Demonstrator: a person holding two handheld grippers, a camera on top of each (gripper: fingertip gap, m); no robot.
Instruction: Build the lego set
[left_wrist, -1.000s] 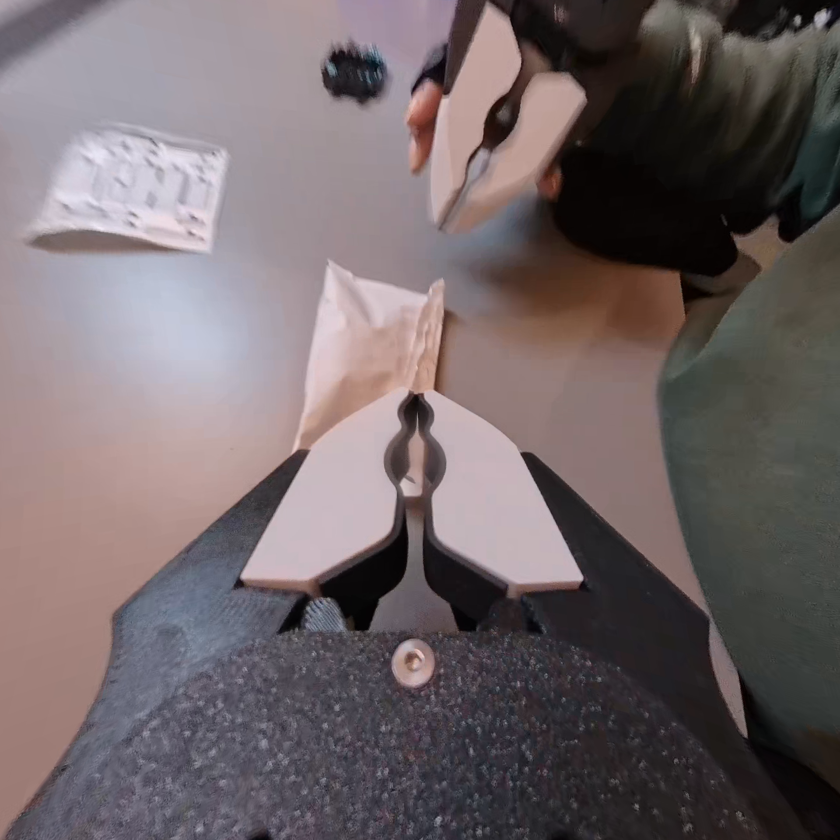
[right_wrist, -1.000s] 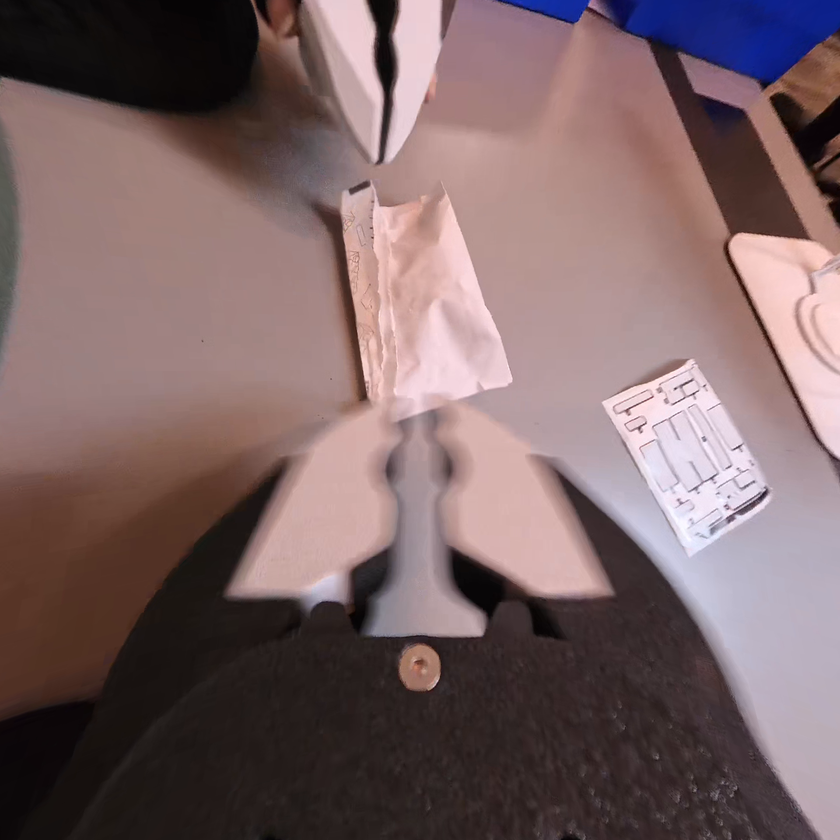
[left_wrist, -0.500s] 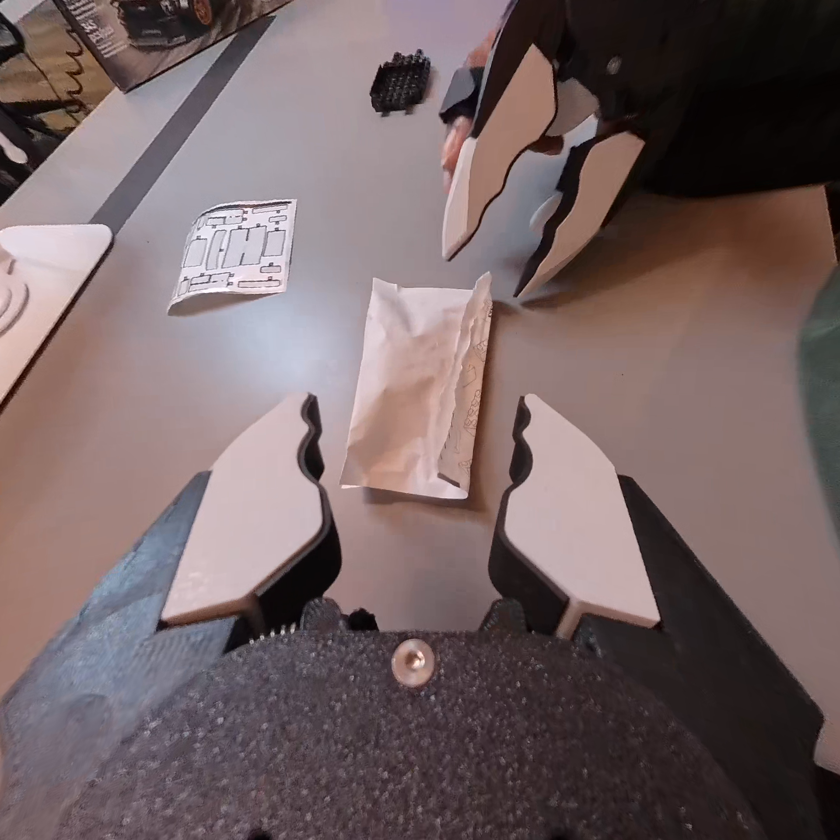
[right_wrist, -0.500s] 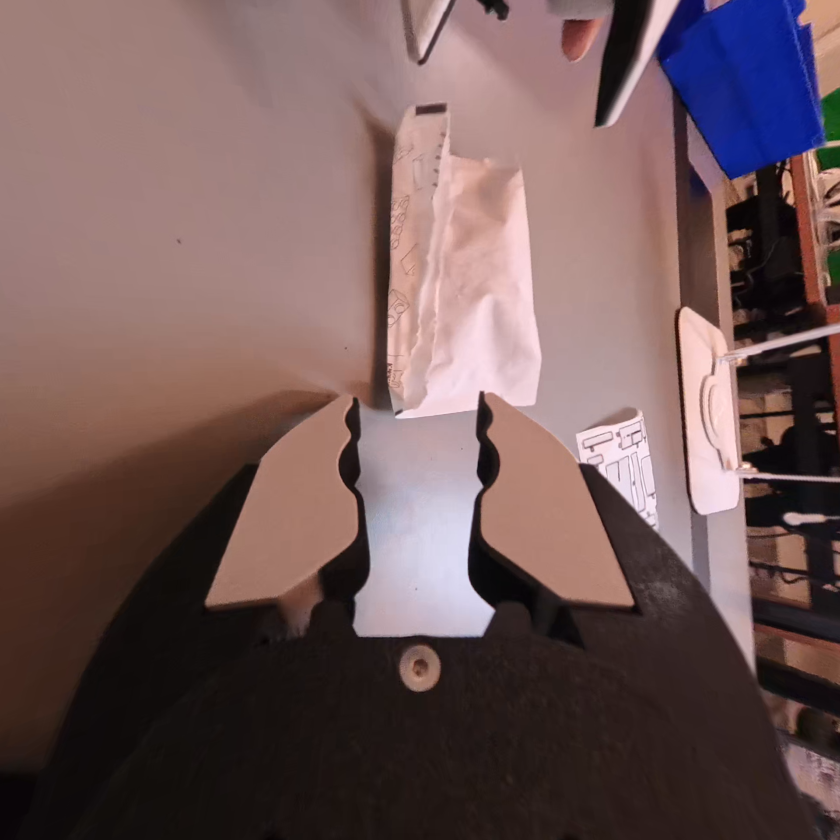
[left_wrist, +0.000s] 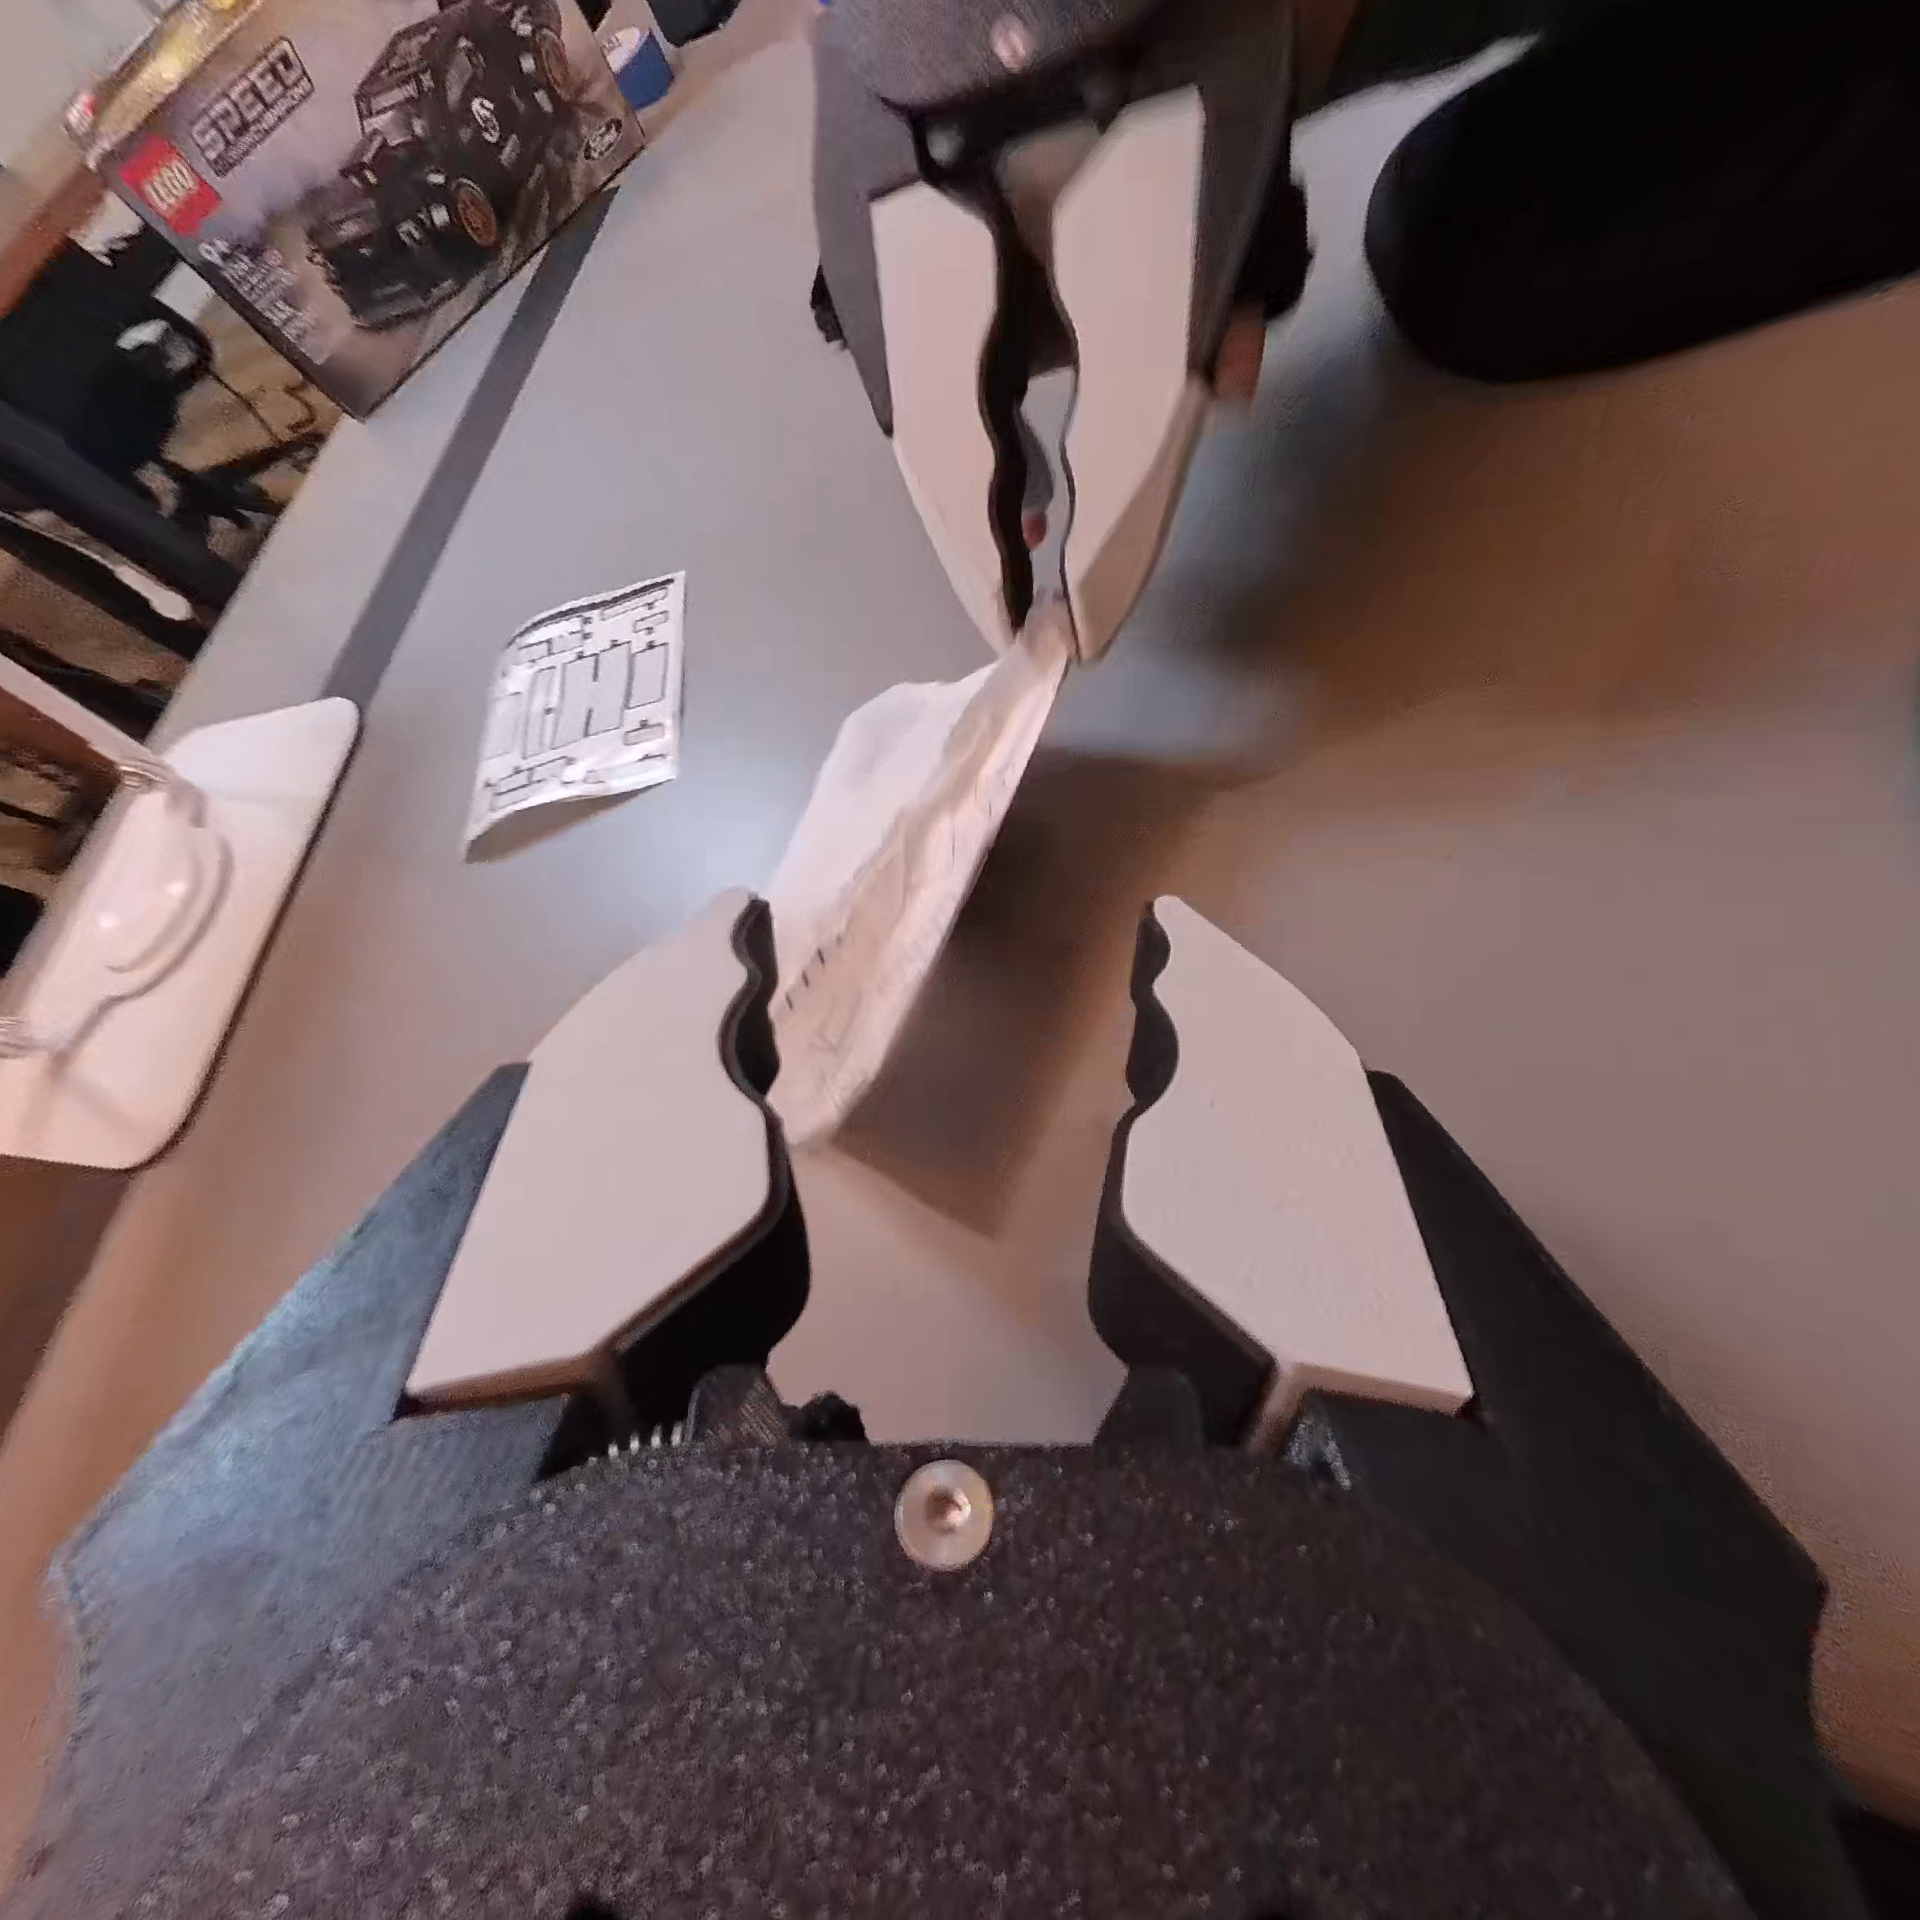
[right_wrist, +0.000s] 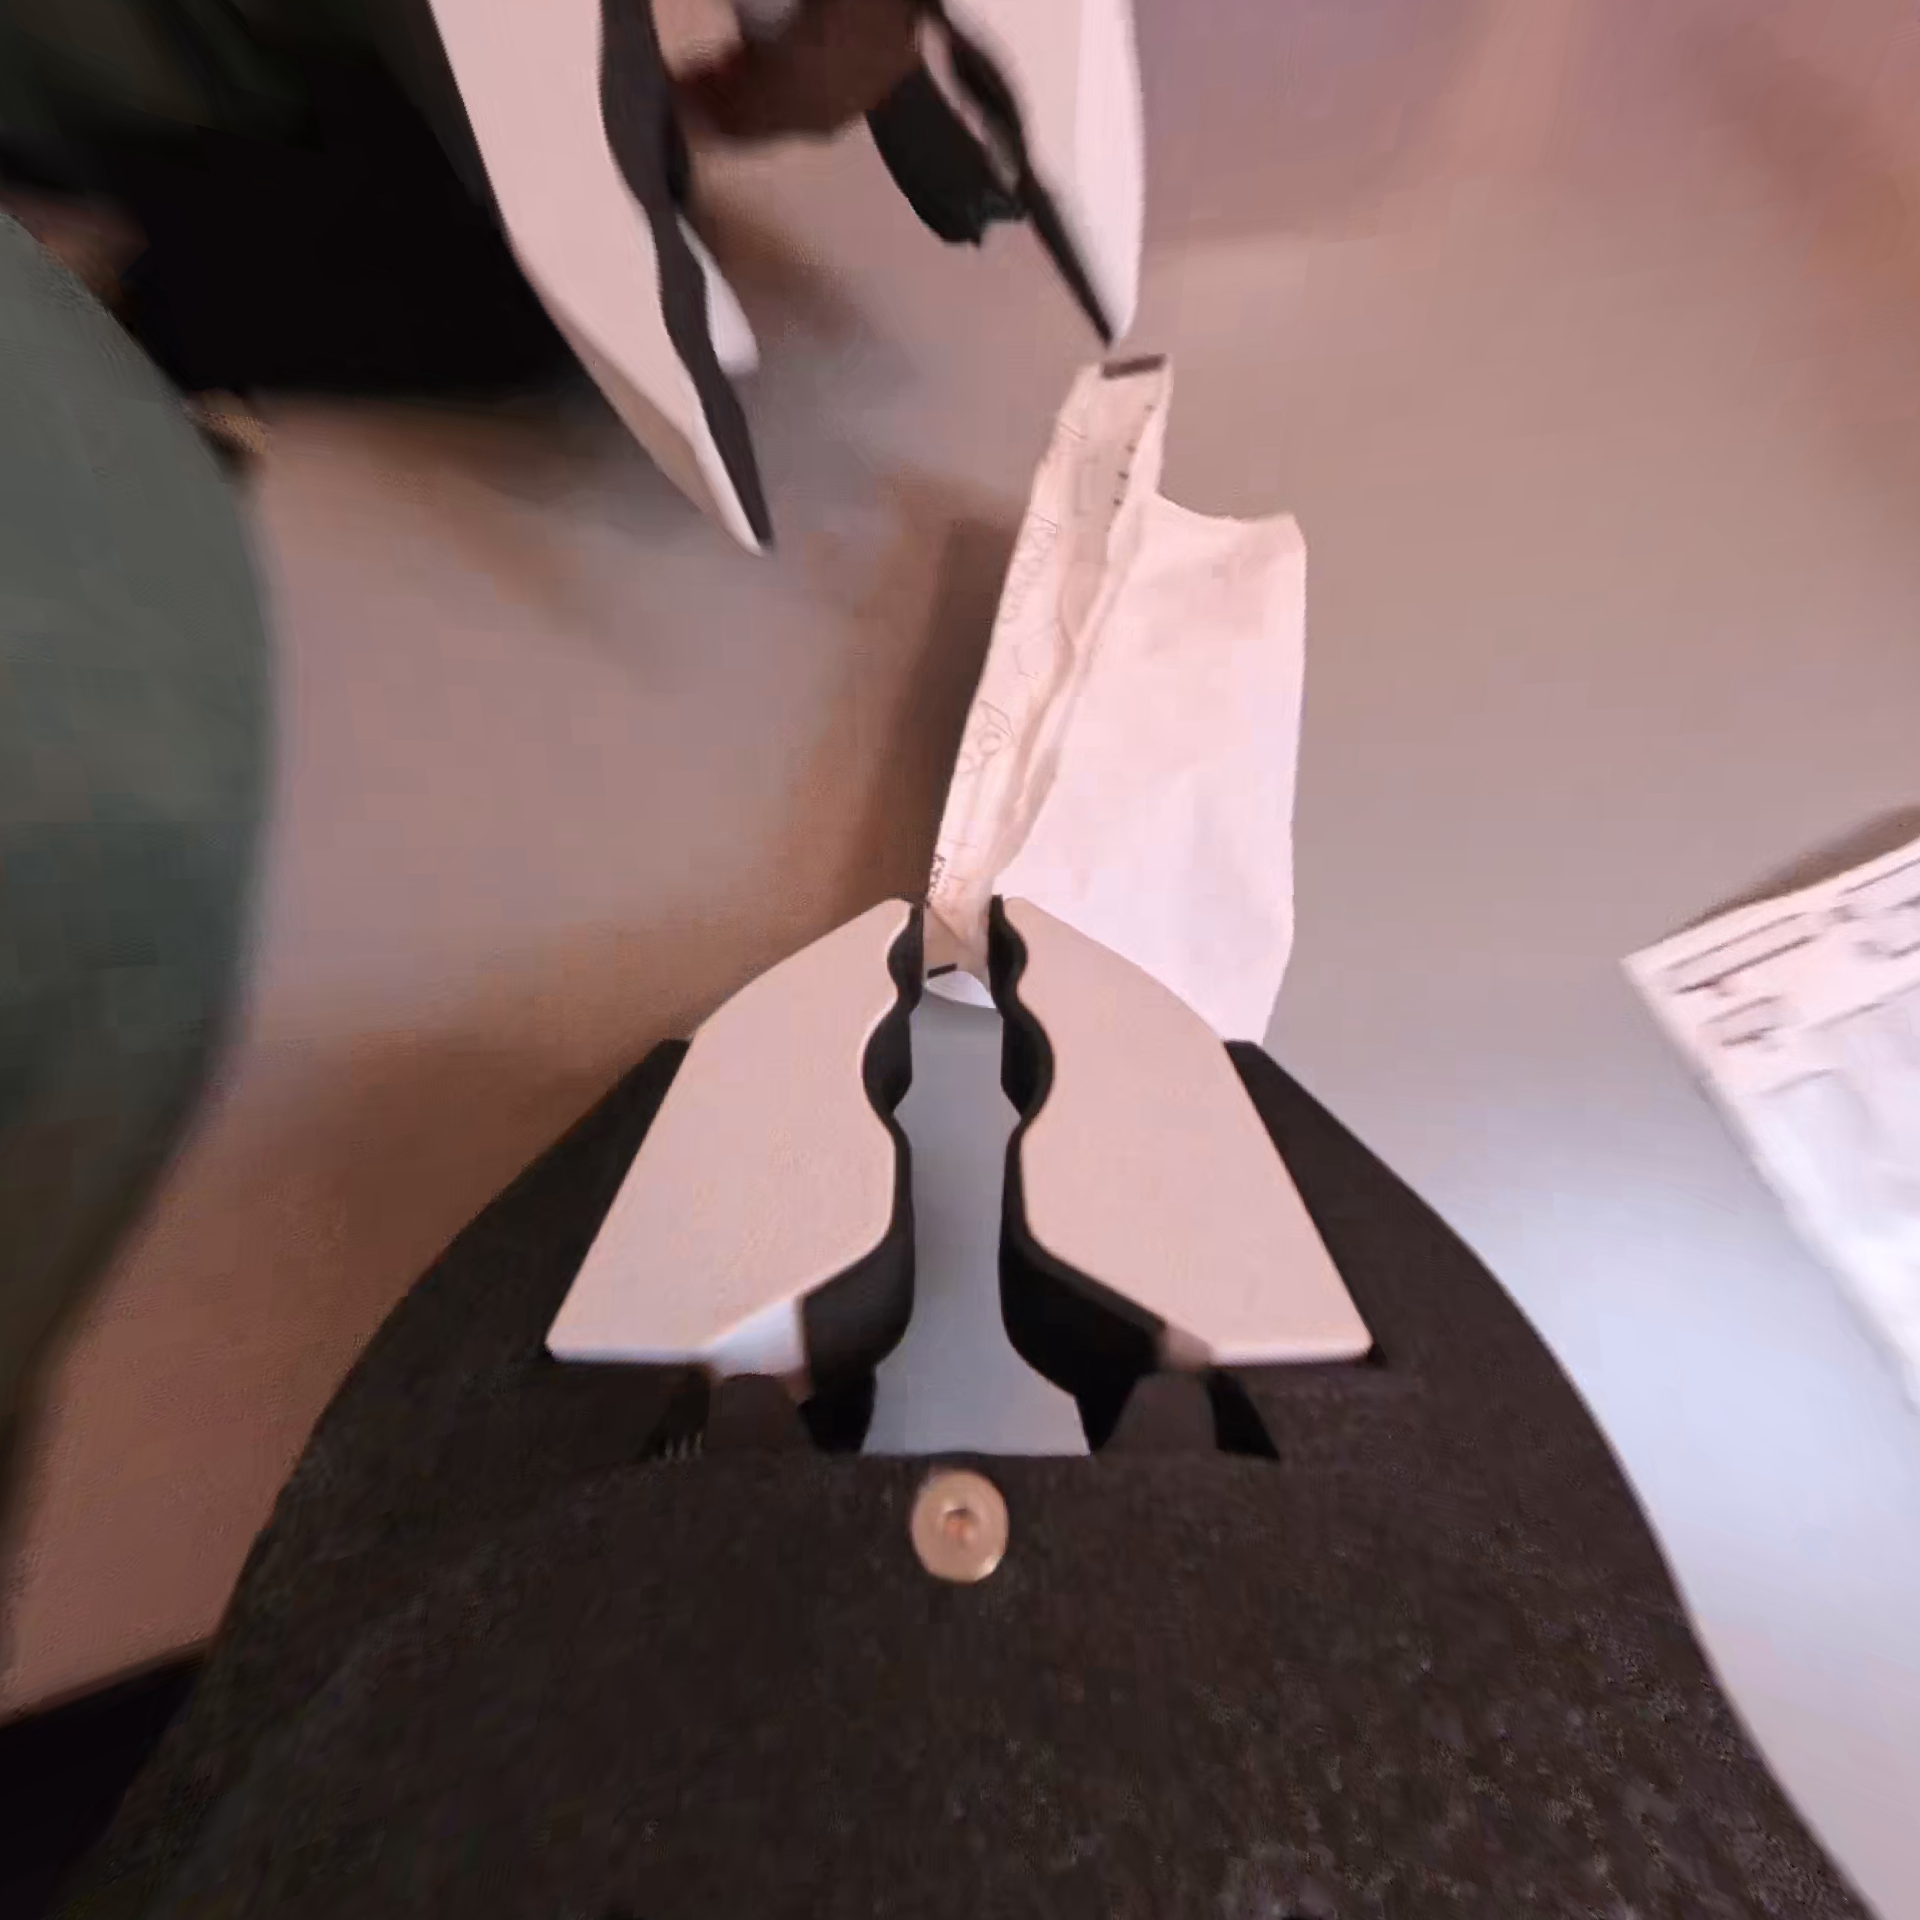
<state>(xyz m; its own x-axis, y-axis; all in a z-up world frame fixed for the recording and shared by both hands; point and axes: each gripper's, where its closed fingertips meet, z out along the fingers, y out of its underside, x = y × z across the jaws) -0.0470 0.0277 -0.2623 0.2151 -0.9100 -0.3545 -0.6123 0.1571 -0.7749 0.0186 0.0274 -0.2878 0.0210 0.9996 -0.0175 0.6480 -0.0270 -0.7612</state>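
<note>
**Trainee:** State of your two tools, nearest first?

**Operator:** My left tool (left_wrist: 951, 914) is open, jaws spread wide. The near end of the white crumpled paper bag (left_wrist: 914, 852) lies between its fingers, touching neither as far as I can tell. My right tool (right_wrist: 956, 914) is closed on the opposite end of that bag, paper pinched between its tips. The left wrist view shows this grip holding the bag tilted, far corner raised off the grey desk (left_wrist: 1455, 831), with a shadow beneath it.

**Trainee:** Which step is this?

**Operator:** I judge it to be the parts-bag step, early in the build, as no assembled bricks are in view. Whether the bag holds any parts, I cannot tell.

**Trainee:** What does the next move need?

**Operator:** Close the left tool on the free end, well onto the paper and not on the edge alone. Both grips must then hold firm against each other. Thin paper slips or rips unevenly if pinched too shallow.

**Trainee:** Any markings?

**Operator:**
- The bag carries small line drawings and a dark bar along one strip, too blurred to read.
- Beyond it, a white sticker sheet (left_wrist: 587, 717) lies flat, with black outlined shapes.
- To the left is a white flat tray (left_wrist: 249, 790) with something clear on it.
- Farthest, the dark cardboard set box (left_wrist: 384, 197) shows a red logo patch, lettering and a black car picture. I do not transcribe the wording.
</note>
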